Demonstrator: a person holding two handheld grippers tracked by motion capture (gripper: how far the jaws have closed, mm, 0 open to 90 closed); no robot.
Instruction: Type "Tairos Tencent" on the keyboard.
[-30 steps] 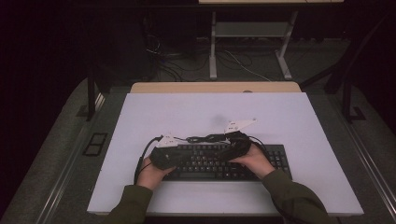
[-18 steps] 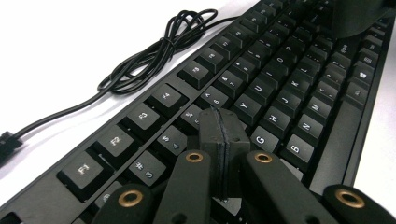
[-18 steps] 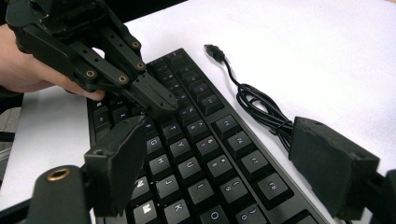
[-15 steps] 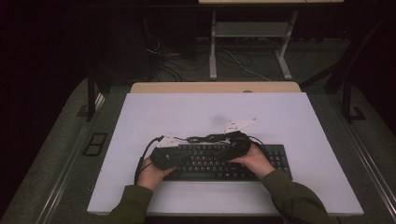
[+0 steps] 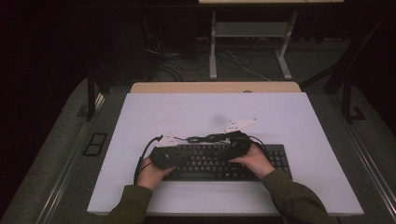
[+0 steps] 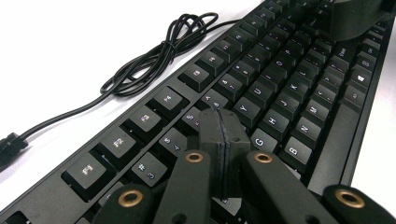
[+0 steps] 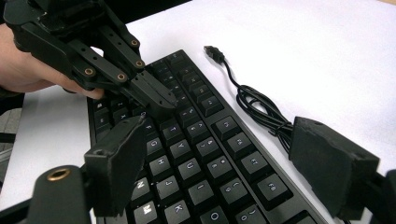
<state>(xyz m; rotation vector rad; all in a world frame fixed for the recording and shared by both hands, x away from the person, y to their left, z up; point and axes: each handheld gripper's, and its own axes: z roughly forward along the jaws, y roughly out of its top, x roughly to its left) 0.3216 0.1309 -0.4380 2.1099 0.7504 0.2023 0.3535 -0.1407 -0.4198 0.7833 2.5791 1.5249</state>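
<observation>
One black keyboard lies on the white counter, near its front edge, with one bundled black cable trailing off its far side to a loose USB plug. Two tongs work over it. Nothing differs from a second ago: both hands, both tongs and the keyboard sit where they were. The left tongs are closed, pads pressed together with nothing between, tip down on the keys around the number row. The right tongs stand wide open above the keyboard's middle, one pad over the letter keys, the other beside the cable bundle.
</observation>
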